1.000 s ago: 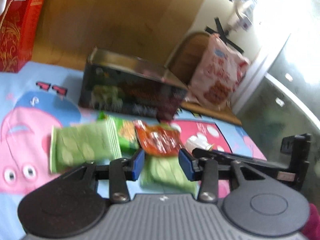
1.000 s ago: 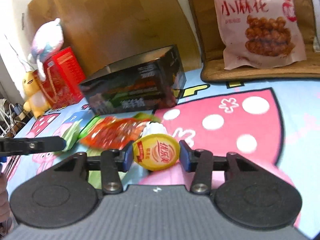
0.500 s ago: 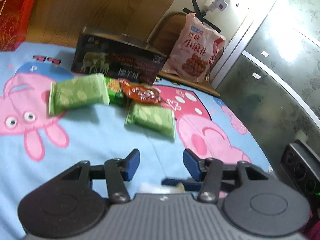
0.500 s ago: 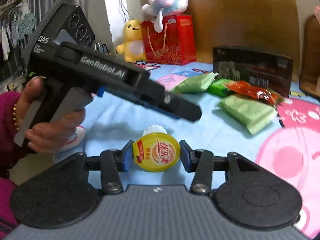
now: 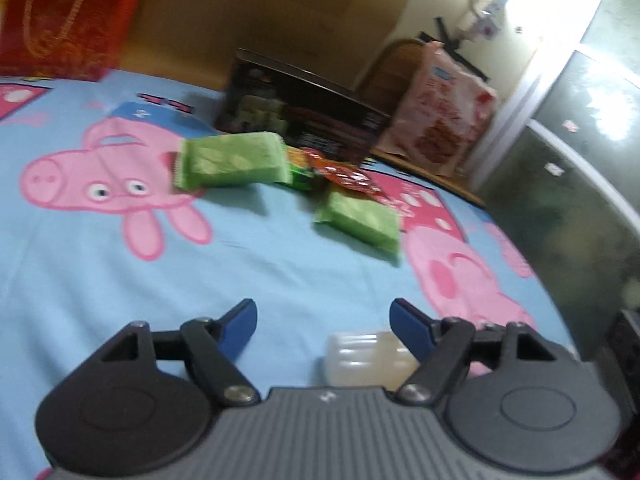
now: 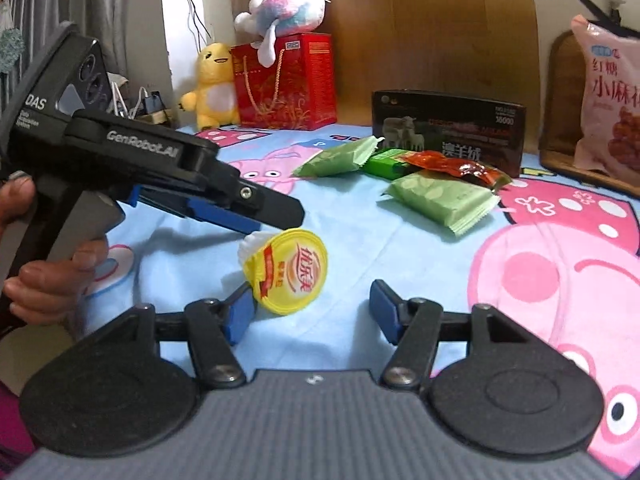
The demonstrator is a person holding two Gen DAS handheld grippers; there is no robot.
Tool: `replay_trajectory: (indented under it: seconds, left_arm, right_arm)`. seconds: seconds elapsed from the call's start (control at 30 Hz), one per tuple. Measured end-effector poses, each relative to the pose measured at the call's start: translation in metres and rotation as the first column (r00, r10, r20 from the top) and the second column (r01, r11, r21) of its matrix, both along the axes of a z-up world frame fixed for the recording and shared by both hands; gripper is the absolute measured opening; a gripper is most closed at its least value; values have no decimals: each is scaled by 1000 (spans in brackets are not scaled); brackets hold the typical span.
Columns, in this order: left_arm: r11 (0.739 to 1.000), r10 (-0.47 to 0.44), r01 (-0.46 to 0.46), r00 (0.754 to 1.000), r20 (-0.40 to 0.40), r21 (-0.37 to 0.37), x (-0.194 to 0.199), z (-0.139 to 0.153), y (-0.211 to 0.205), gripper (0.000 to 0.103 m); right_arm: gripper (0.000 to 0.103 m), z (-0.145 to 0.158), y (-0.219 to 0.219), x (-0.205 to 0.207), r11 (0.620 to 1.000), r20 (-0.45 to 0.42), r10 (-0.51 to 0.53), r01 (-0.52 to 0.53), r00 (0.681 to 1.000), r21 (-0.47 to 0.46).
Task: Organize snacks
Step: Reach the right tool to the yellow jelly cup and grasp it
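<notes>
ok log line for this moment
left gripper: open, just widened, empty | right gripper: open, just widened, off cup | cup: tipped on sheet | packets: by box

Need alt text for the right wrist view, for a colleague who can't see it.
A yellow-lidded jelly cup lies tipped on the cartoon bedsheet between the right gripper's just-opened jaws, with the left gripper above it. Green snack packs lie beyond.

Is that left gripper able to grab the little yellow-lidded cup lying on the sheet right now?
Probably yes. The left gripper has just been opening, and the cup lies on its side between the fingers, against the right one. Nothing blocks it; the right gripper has just opened too, leaving the cup free.
</notes>
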State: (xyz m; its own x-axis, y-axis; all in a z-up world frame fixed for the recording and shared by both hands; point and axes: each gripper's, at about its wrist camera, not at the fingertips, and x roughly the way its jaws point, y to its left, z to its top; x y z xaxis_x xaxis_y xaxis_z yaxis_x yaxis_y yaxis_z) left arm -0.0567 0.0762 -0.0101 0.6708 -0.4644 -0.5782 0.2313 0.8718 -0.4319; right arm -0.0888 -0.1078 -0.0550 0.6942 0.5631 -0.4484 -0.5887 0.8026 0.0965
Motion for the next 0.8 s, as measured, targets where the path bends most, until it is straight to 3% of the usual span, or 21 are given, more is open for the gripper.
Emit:
replay_trajectory:
  seconds: [0.2,0.37,0.73,0.8]
  left_arm:
    - [985,114,-118,993,44,122,-7,6,7,73]
    - [971,147,-155,988,55,181,-8,5,11,73]
    - [960,156,-169,985,72,225,-10,3,13,72]
    - [960,151,-164,986,75,227,-10,3,15,68]
  right_arm:
    - [64,-1,7,-6,998,33,-31,32,999,-55]
    - [64,0,9,-7,997,32,-43,45,999,-59]
    - [63,-1,9,-11,996,43,-49,52,998,-70]
    - [63,-1,8,-11,996,46,-51,55,998,-72]
